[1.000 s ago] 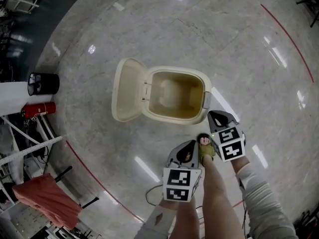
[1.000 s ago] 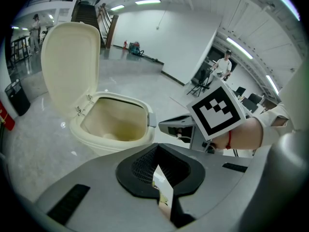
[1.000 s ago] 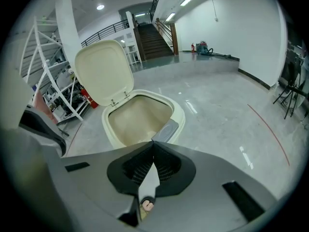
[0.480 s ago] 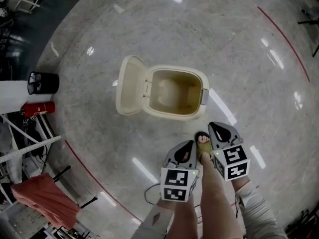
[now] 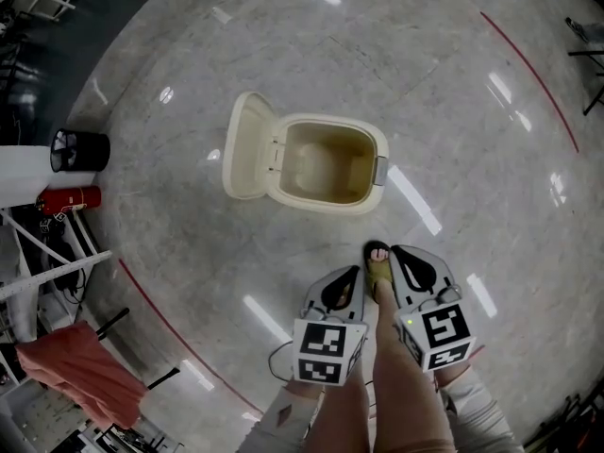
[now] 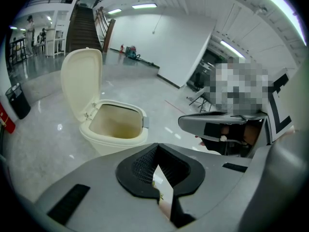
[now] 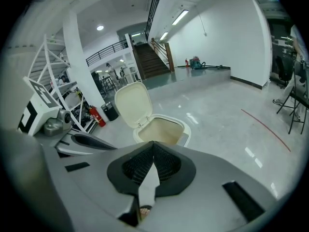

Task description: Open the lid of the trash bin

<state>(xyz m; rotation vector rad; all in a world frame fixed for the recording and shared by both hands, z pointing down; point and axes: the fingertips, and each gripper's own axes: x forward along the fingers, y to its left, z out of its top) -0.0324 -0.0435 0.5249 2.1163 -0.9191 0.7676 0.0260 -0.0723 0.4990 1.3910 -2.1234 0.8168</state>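
A cream trash bin (image 5: pixel 326 163) stands on the pale stone floor with its lid (image 5: pixel 247 144) swung up and back to the left, the empty inside showing. Both grippers are held low near the person's legs, well short of the bin. My left gripper (image 5: pixel 337 286) is shut and holds nothing. My right gripper (image 5: pixel 408 260) is also shut and holds nothing. The left gripper view has the open bin (image 6: pixel 116 127) and upright lid (image 6: pixel 82 83) beyond the left gripper (image 6: pixel 157 167). From the right gripper (image 7: pixel 153 152), the bin (image 7: pixel 161 129) is straight ahead.
A black waste basket (image 5: pixel 80 151), a red fire extinguisher (image 5: pixel 71 199) and a white pillar (image 5: pixel 24 173) stand at the left. An orange-red cloth (image 5: pixel 80 371) and metal frames fill the lower left. A red line (image 5: pixel 528 64) curves over the floor. The person's sandalled foot (image 5: pixel 379 267) is between the grippers.
The bin now sits farther from the grippers and smaller in view. Both grippers have drawn back toward the person's body. The lid stays open.
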